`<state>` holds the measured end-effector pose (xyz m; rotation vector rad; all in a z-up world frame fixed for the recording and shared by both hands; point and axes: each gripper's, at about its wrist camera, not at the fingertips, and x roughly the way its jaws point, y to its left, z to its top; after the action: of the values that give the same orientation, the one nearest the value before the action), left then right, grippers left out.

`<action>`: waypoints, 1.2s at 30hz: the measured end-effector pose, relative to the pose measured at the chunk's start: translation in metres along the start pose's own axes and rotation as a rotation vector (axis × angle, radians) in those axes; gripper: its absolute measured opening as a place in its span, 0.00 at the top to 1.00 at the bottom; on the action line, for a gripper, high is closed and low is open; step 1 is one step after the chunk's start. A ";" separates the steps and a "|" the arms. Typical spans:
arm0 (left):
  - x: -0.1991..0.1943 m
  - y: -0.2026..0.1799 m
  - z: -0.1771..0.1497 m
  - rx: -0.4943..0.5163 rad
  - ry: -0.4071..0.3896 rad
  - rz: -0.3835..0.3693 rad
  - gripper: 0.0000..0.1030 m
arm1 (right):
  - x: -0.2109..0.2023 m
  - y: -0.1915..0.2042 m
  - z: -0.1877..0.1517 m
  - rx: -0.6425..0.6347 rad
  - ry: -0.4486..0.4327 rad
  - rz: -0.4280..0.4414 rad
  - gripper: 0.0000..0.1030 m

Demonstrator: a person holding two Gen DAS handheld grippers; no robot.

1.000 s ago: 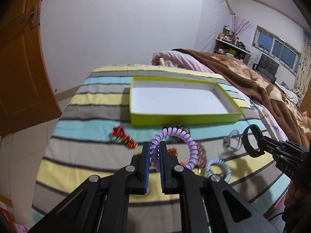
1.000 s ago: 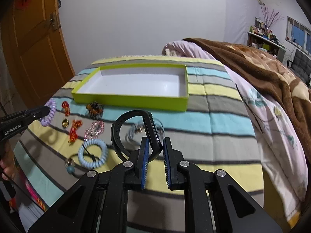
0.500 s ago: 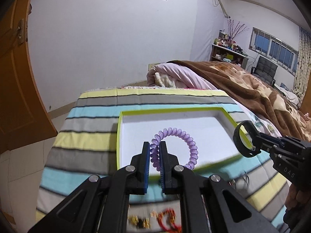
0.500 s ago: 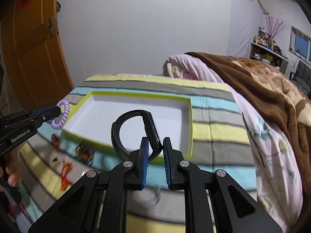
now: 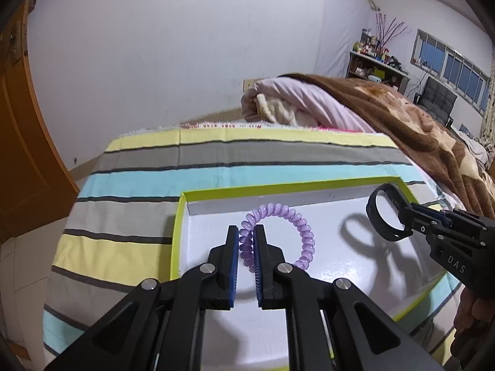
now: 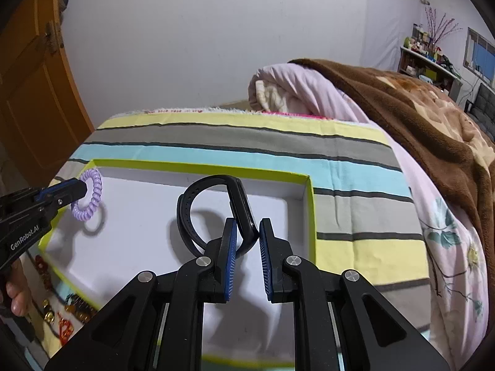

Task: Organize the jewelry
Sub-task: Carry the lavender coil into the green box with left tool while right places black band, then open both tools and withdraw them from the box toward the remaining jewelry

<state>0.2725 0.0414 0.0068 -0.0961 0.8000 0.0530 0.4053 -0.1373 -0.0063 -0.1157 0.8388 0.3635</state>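
We had carried both pieces up off the striped blanket [image 5: 130,216] and over the tray in the last second, and that was the whole of the change. A second before, the tray lay ahead of us with the loose jewelry spread in front of it; now the white floor of the green-edged tray [image 5: 182,198] filled the lower part of both views.

On the left, our left tongs [image 5: 246,235] were clenched on the purple coil hair tie [image 5: 304,230], which hung in the air above the tray's left end, near the far left corner; its shadow on the white floor told us it was not yet down. The grip on it had not altered since we lifted it.

On the right, our right tongs [image 6: 248,228] were grasping the black wristband [image 6: 185,213] by its thick end, the open loop curling off to the left. It too hung clear over the tray, toward the right half, with a dark shadow beneath it.

The remaining small pieces [image 6: 74,304], red, gold and dark, lay on the blanket just outside the tray's near left edge, blurred and hard to tell apart.

We judged that the carry was done and the letting go was next: lower a little, then open each pair so the two pieces land apart inside the tray. After that, the small pieces were still to be fetched.
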 end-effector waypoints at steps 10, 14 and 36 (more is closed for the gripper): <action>0.029 0.000 -0.003 0.000 0.097 0.012 0.90 | 0.027 -0.001 0.006 0.017 0.060 -0.005 0.85; 0.032 0.002 -0.006 0.000 0.101 0.025 0.90 | 0.028 -0.002 0.009 0.022 0.065 -0.005 0.84; -0.077 0.002 -0.043 -0.011 -0.085 0.030 0.76 | -0.086 0.014 -0.043 0.028 -0.129 0.035 0.75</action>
<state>0.1875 0.0384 0.0323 -0.0914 0.7161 0.0891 0.3173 -0.1584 0.0293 -0.0507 0.7186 0.3875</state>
